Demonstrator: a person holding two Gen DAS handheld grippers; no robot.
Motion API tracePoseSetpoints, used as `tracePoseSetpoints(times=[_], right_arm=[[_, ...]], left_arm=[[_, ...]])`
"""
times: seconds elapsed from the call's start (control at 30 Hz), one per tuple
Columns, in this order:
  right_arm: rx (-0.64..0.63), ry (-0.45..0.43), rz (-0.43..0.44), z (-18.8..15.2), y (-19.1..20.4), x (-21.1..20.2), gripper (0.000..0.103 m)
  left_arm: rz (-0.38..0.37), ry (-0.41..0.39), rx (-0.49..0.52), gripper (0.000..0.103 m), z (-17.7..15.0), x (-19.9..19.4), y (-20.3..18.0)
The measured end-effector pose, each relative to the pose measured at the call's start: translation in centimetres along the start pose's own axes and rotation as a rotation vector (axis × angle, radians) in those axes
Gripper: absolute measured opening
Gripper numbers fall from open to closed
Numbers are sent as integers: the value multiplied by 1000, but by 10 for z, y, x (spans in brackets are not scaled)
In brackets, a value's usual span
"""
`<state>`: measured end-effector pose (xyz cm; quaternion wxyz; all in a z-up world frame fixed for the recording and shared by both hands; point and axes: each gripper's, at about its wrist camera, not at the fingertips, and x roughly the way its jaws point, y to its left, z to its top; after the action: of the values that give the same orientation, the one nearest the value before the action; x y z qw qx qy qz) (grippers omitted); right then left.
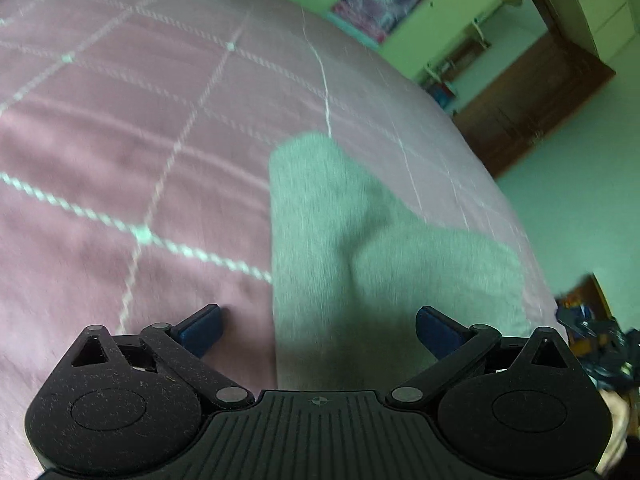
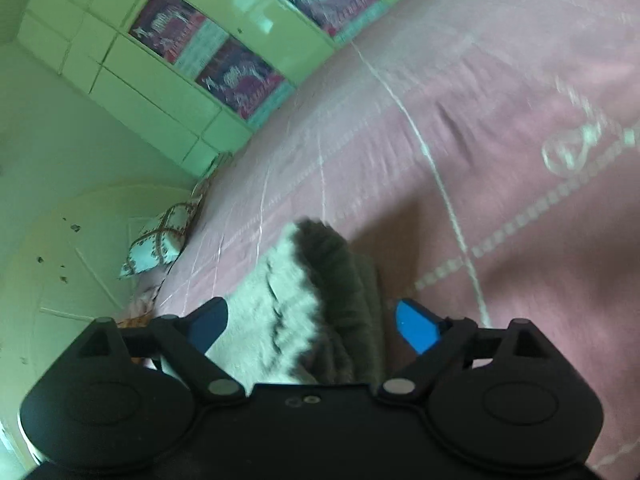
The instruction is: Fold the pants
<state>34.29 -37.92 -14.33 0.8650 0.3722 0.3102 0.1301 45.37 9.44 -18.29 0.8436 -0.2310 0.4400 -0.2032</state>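
Grey pants [image 1: 344, 240] lie on a pink quilted bedspread [image 1: 120, 140], their two legs spreading away from me. My left gripper [image 1: 318, 328] is open, its blue fingertips [image 1: 202, 330] wide apart over the near end of the pants. In the right wrist view the pants [image 2: 304, 304] show a bunched, crumpled end with a darker fold. My right gripper [image 2: 312, 326] is open, its blue fingertips [image 2: 418, 328] either side of that bunched end. Both views are motion-blurred, and contact with the cloth cannot be told.
The bedspread [image 2: 500, 160] fills most of both views. Green cupboards with patterned panels [image 2: 168, 64] stand beyond the bed. A patterned cushion [image 2: 160, 240] lies at the bed's left edge. A brown wooden door [image 1: 532, 104] and dark clutter [image 1: 592, 332] are off the bed's right side.
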Motion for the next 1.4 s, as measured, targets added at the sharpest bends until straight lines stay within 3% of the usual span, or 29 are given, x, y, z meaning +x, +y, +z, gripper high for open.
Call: tracePoseSetpoints(times=[0.1, 0.33, 0.43, 0.57, 0.7, 0.73, 0.8, 0.83, 0.93, 0.97, 1.07, 1.13, 1.17, 1.3, 1.4], right_arm=[[96, 85, 28, -6, -28, 16, 82], [108, 88, 82, -8, -33, 18, 82], [113, 139, 118, -9, -29, 32, 72], [128, 146, 133, -9, -29, 41, 69], [103, 151, 122, -9, -27, 44, 63], [95, 153, 120, -9, -29, 44, 61], [109, 153, 136, -8, -34, 43, 54], [120, 154, 146, -7, -38, 41, 52], [120, 167, 162, -7, -43, 43, 51], [110, 176, 159, -6, -40, 48, 56], [47, 220, 163, 0, -21, 72, 65], [30, 224, 159, 0, -17, 76, 59], [20, 226, 148, 0, -15, 76, 44], [-11, 225, 162, -1, -7, 64, 36], [-50, 191, 202, 0, 10, 49, 35]], left_arm=[[-26, 24, -3, 102, -2, 9, 0], [-77, 2, -54, 102, 0, 19, 11], [-93, 3, -63, 101, 4, 25, 12], [-82, -2, -65, 89, 10, 31, 14], [-107, 3, -66, 87, 14, 32, 17], [-119, 9, -63, 85, 14, 32, 18], [-132, 28, -61, 66, 14, 30, 23], [-145, 39, -71, 62, 15, 29, 28], [-248, 67, -151, 60, 17, 41, 40], [-301, 89, -179, 60, 17, 50, 38], [-327, 82, -154, 59, 15, 65, 25], [-324, 42, -195, 33, 10, 63, 31], [-333, 27, -221, 27, 6, 61, 37], [-393, -61, -201, 25, -6, 38, 28], [-402, -99, -169, 25, 4, 21, 17]])
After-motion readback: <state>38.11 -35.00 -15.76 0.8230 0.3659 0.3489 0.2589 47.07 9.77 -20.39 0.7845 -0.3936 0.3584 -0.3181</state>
